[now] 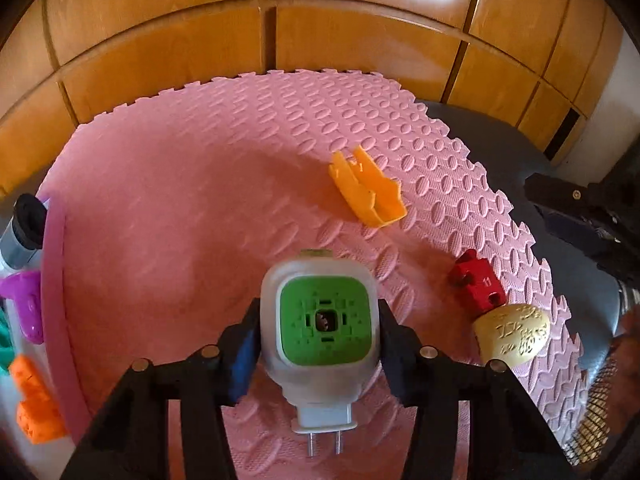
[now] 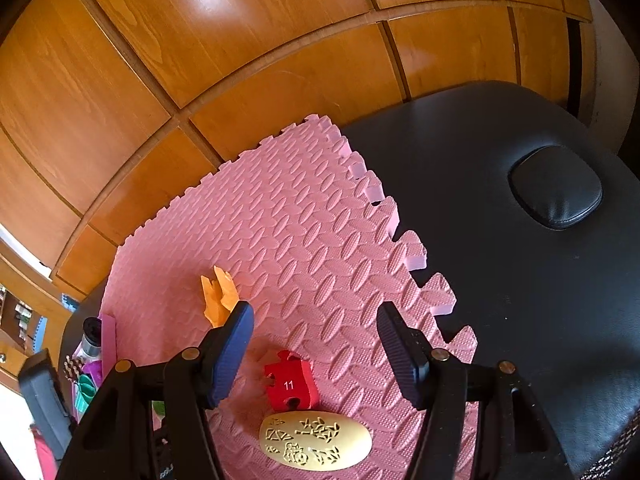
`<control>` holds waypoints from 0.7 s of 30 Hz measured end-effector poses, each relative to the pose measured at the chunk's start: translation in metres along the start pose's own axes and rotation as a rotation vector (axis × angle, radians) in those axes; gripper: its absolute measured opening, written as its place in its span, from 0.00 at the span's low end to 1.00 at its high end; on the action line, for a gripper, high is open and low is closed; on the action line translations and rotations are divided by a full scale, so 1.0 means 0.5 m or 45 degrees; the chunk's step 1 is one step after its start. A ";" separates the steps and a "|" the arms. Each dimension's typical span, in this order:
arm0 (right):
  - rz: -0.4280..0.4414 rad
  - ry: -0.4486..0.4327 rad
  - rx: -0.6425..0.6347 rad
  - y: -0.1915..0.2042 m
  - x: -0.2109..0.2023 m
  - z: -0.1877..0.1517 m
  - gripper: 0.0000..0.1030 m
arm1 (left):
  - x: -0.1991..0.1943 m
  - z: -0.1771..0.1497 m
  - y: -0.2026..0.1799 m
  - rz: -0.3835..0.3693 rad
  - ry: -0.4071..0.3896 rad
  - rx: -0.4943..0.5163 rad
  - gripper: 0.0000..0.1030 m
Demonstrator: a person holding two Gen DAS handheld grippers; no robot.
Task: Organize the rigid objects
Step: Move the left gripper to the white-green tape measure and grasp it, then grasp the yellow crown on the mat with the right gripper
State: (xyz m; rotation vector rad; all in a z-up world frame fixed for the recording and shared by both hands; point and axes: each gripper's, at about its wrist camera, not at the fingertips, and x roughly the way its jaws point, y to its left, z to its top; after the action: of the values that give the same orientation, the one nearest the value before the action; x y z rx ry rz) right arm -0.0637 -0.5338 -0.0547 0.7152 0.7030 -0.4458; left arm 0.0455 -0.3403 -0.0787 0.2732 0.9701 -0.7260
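My left gripper is shut on a white plug-in device with a green square face; its two metal prongs point toward the camera, and it sits over the pink foam mat. On the mat lie an orange clip-like piece, a red puzzle block marked 11 and a cream patterned egg. My right gripper hangs open above the red block and the egg, touching neither. The orange piece lies just beyond its left finger.
A pink-rimmed container at the mat's left edge holds a purple piece, an orange piece and a grey-black cylinder. The mat lies on a black padded table. Wooden panelling stands behind.
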 end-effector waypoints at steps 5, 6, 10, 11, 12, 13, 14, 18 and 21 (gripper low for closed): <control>0.028 0.058 -0.019 0.007 0.016 -0.004 0.63 | -0.021 -0.030 0.024 -0.010 -0.027 -0.022 0.51; 0.033 0.073 -0.027 0.009 0.020 -0.006 0.63 | -0.025 -0.036 0.026 -0.009 -0.027 -0.021 0.51; 0.027 0.139 -0.070 0.022 0.037 -0.017 0.63 | -0.046 -0.064 0.035 -0.009 -0.030 -0.029 0.51; 0.027 0.152 -0.080 0.025 0.041 -0.020 0.63 | -0.053 -0.072 0.035 -0.013 -0.036 -0.030 0.51; 0.024 0.164 -0.090 0.028 0.044 -0.023 0.63 | -0.058 -0.079 0.034 -0.019 -0.031 -0.026 0.51; 0.018 0.182 -0.107 0.032 0.049 -0.026 0.63 | -0.063 -0.083 0.034 -0.027 -0.032 -0.024 0.51; 0.016 0.193 -0.116 0.034 0.053 -0.028 0.63 | -0.068 -0.088 0.033 -0.031 -0.033 -0.020 0.51; 0.017 0.234 -0.154 0.046 0.063 -0.039 0.63 | -0.071 -0.103 0.029 -0.050 -0.017 0.002 0.51; 0.010 0.265 -0.170 0.051 0.070 -0.047 0.63 | -0.069 -0.101 0.030 -0.053 -0.019 -0.003 0.51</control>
State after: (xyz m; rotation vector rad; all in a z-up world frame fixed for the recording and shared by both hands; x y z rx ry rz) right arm -0.0348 -0.5041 -0.0813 0.6430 0.9164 -0.3165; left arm 0.0105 -0.2884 -0.0797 0.2458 0.9644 -0.7644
